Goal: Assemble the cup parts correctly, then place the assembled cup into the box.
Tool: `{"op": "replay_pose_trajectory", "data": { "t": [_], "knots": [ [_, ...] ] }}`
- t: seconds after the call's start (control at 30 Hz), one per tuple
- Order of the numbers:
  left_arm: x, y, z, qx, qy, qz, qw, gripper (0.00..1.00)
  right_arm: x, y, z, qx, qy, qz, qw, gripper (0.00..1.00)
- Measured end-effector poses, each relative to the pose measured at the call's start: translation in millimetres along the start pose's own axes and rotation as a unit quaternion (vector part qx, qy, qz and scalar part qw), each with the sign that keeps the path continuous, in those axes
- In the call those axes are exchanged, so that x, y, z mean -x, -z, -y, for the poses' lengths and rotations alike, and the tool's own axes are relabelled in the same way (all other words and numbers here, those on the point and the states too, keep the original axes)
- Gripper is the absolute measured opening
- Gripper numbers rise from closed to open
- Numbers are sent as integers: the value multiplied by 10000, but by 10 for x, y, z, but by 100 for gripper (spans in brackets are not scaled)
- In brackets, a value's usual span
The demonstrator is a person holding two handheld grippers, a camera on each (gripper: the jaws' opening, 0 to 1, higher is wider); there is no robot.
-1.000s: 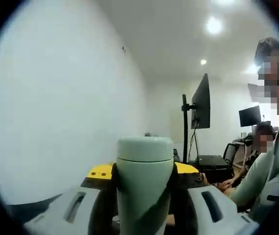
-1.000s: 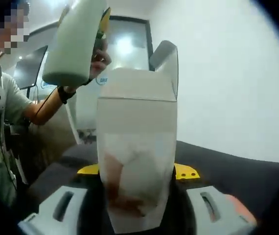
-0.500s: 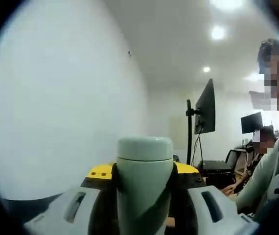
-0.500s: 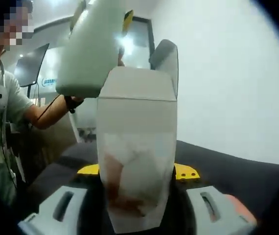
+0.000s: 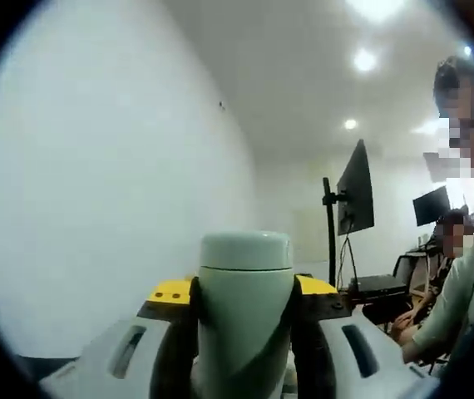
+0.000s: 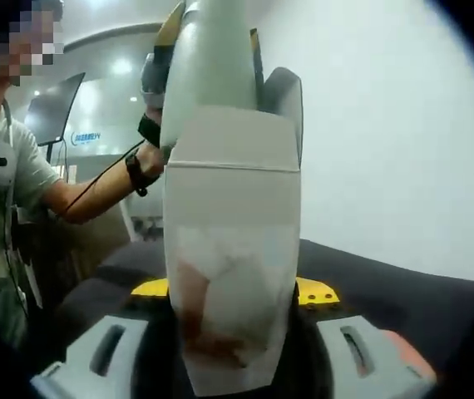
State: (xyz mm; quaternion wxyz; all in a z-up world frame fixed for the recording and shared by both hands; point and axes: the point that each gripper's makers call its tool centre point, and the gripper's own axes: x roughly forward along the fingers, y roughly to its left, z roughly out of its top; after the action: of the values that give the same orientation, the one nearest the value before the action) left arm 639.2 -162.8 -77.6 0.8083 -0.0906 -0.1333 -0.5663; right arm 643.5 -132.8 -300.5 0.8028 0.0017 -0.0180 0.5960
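Since a second ago the pale green cup part [image 6: 208, 58] has swung across from upper left and now hangs directly above the translucent cup body [image 6: 232, 249], its lower end right at the body's top edge. The right gripper [image 6: 233, 366] has its fingers clamped on that frosted body, held upright. In the left gripper view, the left gripper [image 5: 244, 366] squeezes the green part [image 5: 244, 307] between its fingers. A monitor [image 5: 357, 189] stands on its pole behind.
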Motion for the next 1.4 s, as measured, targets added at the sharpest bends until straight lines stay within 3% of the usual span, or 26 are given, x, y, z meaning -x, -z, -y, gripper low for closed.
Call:
{"op": "replay_pose_trajectory", "data": {
  "t": [0.57, 1.1, 1.27, 1.4],
  "knots": [
    [221, 449, -79, -31, -108, -269, 9996, 39, 8, -4, 4, 24, 3, 15, 10000, 51],
    [372, 576, -80, 24, -102, -387, 9992, 40, -6, -11, -12, 100, 4, 22, 9999, 51],
    [353, 698, -75, -22, -131, -629, 9979, 40, -4, -9, -12, 107, 12, 11, 9999, 51],
    [366, 884, -47, -137, -99, -972, 9951, 40, 4, -7, -19, 117, 3, 12, 9999, 51]
  ]
}}
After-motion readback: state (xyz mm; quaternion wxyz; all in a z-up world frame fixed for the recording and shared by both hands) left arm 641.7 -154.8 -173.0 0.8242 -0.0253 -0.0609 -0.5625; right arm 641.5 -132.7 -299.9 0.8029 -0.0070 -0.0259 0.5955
